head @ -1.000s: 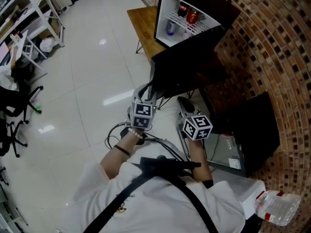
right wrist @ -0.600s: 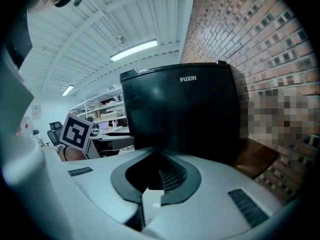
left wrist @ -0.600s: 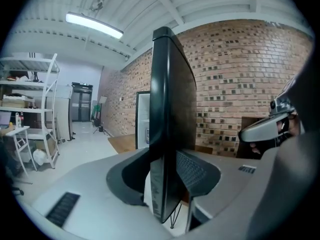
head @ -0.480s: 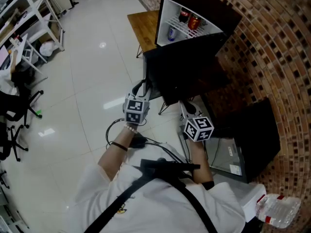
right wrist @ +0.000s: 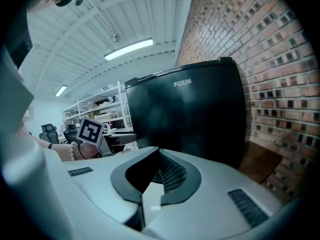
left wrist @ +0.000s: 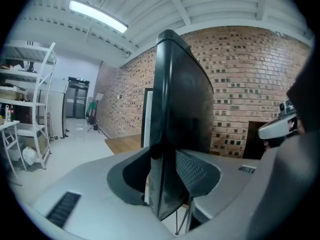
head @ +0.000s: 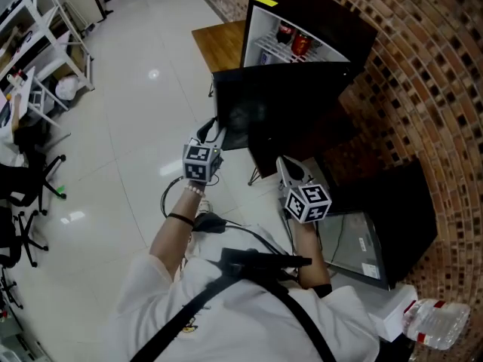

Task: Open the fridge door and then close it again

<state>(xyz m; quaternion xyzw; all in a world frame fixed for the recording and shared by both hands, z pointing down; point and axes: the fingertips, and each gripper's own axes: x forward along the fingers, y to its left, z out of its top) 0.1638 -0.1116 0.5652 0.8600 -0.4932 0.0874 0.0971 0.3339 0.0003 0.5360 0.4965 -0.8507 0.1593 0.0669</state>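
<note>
A small black fridge (head: 324,21) stands on a wooden table (head: 215,44), with cans (head: 294,40) on its lit white shelves. Its black door (head: 279,104) stands open, hinged at the right. My left gripper (head: 213,130) is shut on the door's free left edge; in the left gripper view the door edge (left wrist: 172,109) sits pinched between the pads of my left gripper (left wrist: 167,176). My right gripper (head: 285,166) is shut and empty, just below the door. In the right gripper view my right gripper (right wrist: 150,184) points at the door's outer face (right wrist: 190,119).
A brick wall (head: 423,66) runs along the right. A black cabinet with a grey panel (head: 392,202) stands low on the right, and a water bottle (head: 438,326) lies beside it. White shelving (head: 38,21) and an office chair (head: 23,172) are at the left. Cables (head: 211,221) trail over the tiled floor.
The door's free edge has swung left and away from me with my left gripper on it, hiding more of the interior. My right gripper has shifted a little forward.
</note>
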